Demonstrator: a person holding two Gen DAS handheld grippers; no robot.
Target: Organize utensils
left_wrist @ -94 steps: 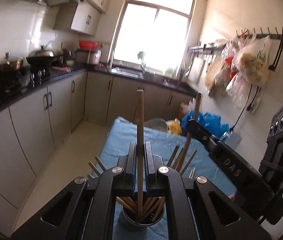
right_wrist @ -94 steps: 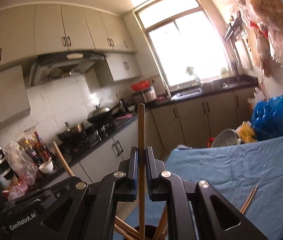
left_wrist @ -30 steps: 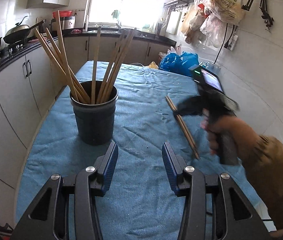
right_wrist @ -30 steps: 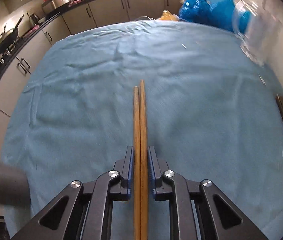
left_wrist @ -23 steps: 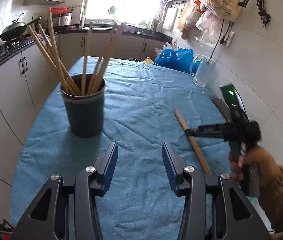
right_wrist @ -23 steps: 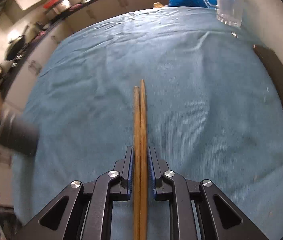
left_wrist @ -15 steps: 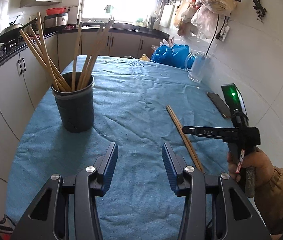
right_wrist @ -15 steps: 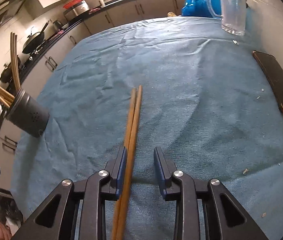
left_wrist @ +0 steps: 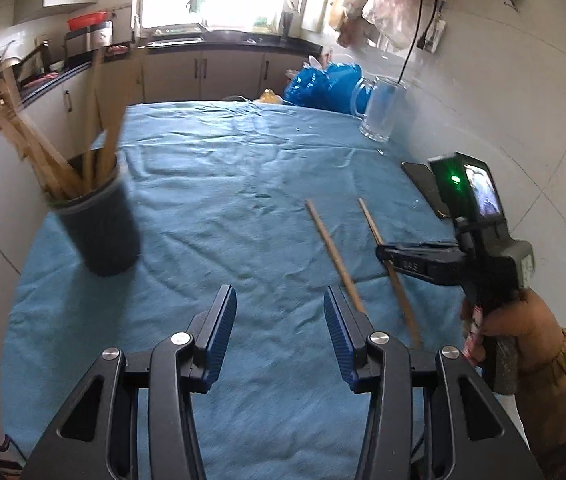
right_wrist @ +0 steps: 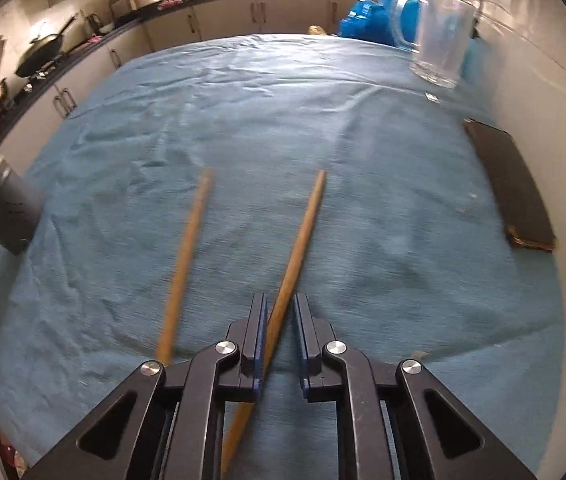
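Two wooden chopsticks lie apart on the blue cloth (right_wrist: 363,160). My right gripper (right_wrist: 280,320) points down at the table, its jaws closing on the right chopstick (right_wrist: 303,232), which crosses slantwise between the pads. The loose chopstick (right_wrist: 187,256) lies to its left. In the left wrist view a hand holds that right gripper (left_wrist: 383,252) over the right chopstick (left_wrist: 371,220). My left gripper (left_wrist: 280,320) stands open with nothing between its fingers, and the loose chopstick (left_wrist: 335,256) ends just behind its right finger. A dark cup (left_wrist: 99,232) with several chopsticks stands at the left (right_wrist: 3,212).
A glass mug (right_wrist: 441,48) stands at the far right near the wall, with a blue bag (left_wrist: 323,84) behind it. A dark phone (right_wrist: 511,184) lies along the cloth's right edge. Kitchen cabinets run beyond the table's left edge.
The right gripper opened, let the pair of chopsticks down and closed again around just one; the two now lie apart. The left gripper drifted right, so the cup sits further left in its view.
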